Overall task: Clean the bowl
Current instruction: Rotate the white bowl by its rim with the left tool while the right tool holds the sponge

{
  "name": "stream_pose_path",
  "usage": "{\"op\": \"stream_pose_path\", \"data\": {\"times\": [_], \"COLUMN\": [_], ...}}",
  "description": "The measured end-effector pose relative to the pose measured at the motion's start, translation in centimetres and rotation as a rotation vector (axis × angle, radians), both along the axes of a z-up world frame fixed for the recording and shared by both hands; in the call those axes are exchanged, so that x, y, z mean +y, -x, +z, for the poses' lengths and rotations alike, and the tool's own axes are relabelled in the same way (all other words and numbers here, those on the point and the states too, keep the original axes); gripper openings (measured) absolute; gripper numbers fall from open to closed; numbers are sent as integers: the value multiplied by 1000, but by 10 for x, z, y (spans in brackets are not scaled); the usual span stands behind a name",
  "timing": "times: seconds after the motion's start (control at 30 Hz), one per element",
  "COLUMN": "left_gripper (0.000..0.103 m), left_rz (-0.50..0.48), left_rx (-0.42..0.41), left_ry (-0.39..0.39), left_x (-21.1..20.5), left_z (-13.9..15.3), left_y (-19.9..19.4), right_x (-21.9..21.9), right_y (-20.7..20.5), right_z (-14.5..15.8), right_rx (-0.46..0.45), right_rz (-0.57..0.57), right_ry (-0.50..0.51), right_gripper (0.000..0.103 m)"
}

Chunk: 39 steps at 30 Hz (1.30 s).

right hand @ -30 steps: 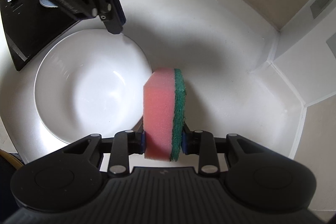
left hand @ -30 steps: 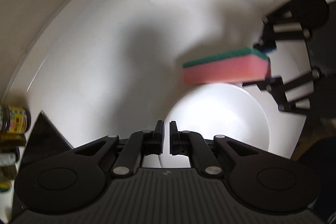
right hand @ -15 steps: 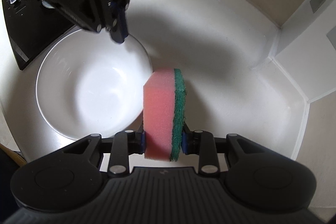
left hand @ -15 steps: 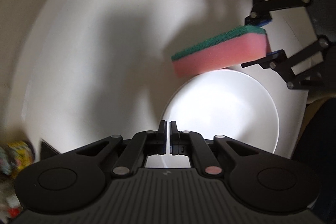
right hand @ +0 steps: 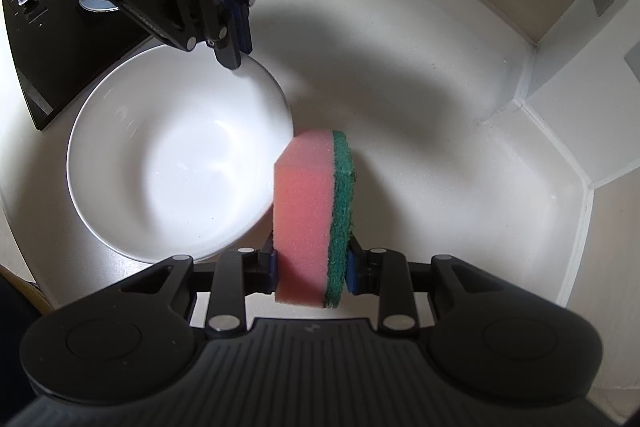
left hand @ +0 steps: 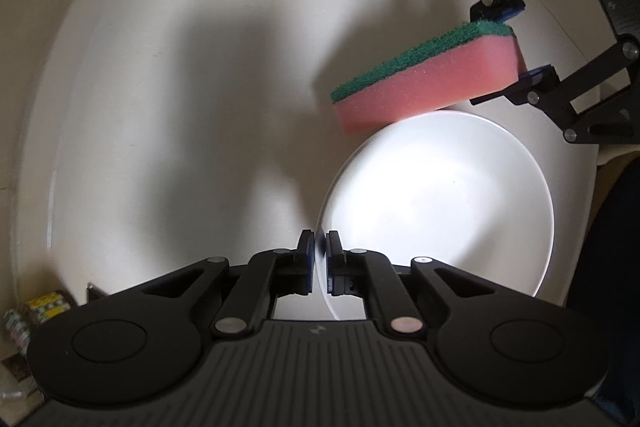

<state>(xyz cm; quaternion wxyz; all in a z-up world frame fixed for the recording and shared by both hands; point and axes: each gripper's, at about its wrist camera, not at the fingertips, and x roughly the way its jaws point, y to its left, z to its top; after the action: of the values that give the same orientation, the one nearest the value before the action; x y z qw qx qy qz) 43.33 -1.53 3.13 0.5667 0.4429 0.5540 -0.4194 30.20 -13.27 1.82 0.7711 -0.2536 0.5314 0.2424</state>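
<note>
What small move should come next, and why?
Probably bring the sponge left and down into the bowl. The right gripper holds it beside the rim, outside; the left gripper straddles the far rim.

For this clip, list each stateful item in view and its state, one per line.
bowl: upright on the white counter, empty, rim between the left fingers.
sponge: clamped on edge, off the counter, beside the bowl, not touching inside.
left hand-held gripper: jaws have just been opening slightly, astride the bowl rim.
right hand-held gripper: shut on the sponge.
</note>
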Motion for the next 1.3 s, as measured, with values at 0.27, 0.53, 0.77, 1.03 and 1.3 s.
{"op": "stream_pose_path", "data": {"times": [0.27,0.53,0.77,1.03,1.3], "left_gripper": [15,30,32,21,8], "left_rz": [260,794,1314,1415,837], "left_rx": [41,-40,-172,-131,-128], "left_ry": [2,145,237,237,168], "left_x": [24,86,146,134,122], "left_z": [-7,11,27,10,33], "left_y": [-40,-69,-56,-6,-59], "right_x": [7,13,22,5,-7], "right_y": [-10,13,67,64,-9], "right_z": [8,3,-9,-8,-9], "right_rx": [17,-31,-165,-174,-80], "right_rz": [54,-56,-251,-330,-80], "right_ry": [25,44,66,5,32], "right_gripper": [26,26,26,26,26]}}
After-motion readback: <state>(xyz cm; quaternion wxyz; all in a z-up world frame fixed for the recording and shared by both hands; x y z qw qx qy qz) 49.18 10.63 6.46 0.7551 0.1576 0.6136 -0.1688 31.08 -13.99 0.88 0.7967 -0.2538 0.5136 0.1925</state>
